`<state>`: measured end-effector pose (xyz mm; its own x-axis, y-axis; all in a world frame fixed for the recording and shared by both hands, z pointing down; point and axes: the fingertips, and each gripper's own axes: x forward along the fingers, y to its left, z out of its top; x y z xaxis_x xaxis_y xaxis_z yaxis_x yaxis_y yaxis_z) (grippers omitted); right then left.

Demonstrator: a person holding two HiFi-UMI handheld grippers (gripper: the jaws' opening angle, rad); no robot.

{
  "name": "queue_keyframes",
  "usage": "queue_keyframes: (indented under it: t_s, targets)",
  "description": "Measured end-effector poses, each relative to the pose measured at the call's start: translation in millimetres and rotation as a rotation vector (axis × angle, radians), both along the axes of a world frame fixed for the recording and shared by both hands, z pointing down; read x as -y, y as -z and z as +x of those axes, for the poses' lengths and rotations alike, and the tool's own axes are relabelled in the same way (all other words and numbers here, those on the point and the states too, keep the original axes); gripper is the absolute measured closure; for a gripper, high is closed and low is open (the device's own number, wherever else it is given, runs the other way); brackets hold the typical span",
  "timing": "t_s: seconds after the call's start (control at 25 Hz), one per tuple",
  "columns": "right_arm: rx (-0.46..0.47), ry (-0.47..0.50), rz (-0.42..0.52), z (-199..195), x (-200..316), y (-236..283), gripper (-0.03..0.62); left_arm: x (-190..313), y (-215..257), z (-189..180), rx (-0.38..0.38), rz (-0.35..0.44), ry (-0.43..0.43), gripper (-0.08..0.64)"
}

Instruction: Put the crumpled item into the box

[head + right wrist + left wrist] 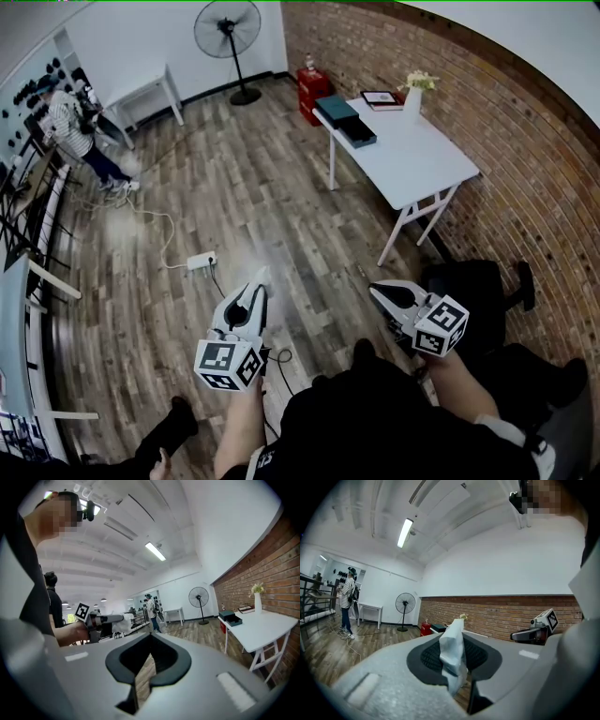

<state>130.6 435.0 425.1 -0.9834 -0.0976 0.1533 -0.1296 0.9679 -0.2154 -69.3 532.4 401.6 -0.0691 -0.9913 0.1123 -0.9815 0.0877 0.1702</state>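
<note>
In the head view my left gripper (255, 284) hangs over the wooden floor, shut on a white crumpled item (261, 278) that sticks out past its tips. In the left gripper view that item (451, 646) stands pinched upright between the dark pads of the left gripper (458, 644). My right gripper (378, 292) is held level with it to the right, and its tips meet with nothing between them (151, 641). Two dark boxes (345, 120) lie on the white table (427, 164) ahead to the right, well beyond both grippers.
A vase with flowers (413, 97) and a tablet (382, 98) share the table, along the brick wall. A red case (312, 89) and a standing fan (228, 36) stand behind it. A power strip (201, 261) with its cable lies on the floor. A person (70, 127) stands far left.
</note>
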Motion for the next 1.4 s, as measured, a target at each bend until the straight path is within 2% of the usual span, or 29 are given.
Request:
queue_keyframes:
  t_s: [0.16, 0.44, 0.6, 0.8, 1.08, 1.4]
  targets:
    - [-0.004, -0.010, -0.017, -11, 17, -6, 0.592, 14, -7, -12, -0.011, -0.006, -0.001, 0.489]
    - [0.019, 0.010, -0.045, -53, 71, -11, 0.592, 66, -15, -38, -0.006, -0.042, 0.005, 0.489]
    - [0.032, 0.030, -0.040, -70, 116, -9, 0.592, 115, -16, -52, 0.000, -0.066, 0.012, 0.489]
    - [0.039, 0.023, -0.046, -78, 186, -8, 0.592, 189, -9, -59, 0.019, -0.084, -0.019, 0.489]
    - [0.073, -0.024, -0.054, -64, 278, -1, 0.592, 291, 1, -53, 0.029, -0.094, -0.069, 0.488]
    - [0.037, -0.081, -0.032, -40, 348, -11, 0.592, 384, -15, -33, 0.027, -0.117, -0.129, 0.489]
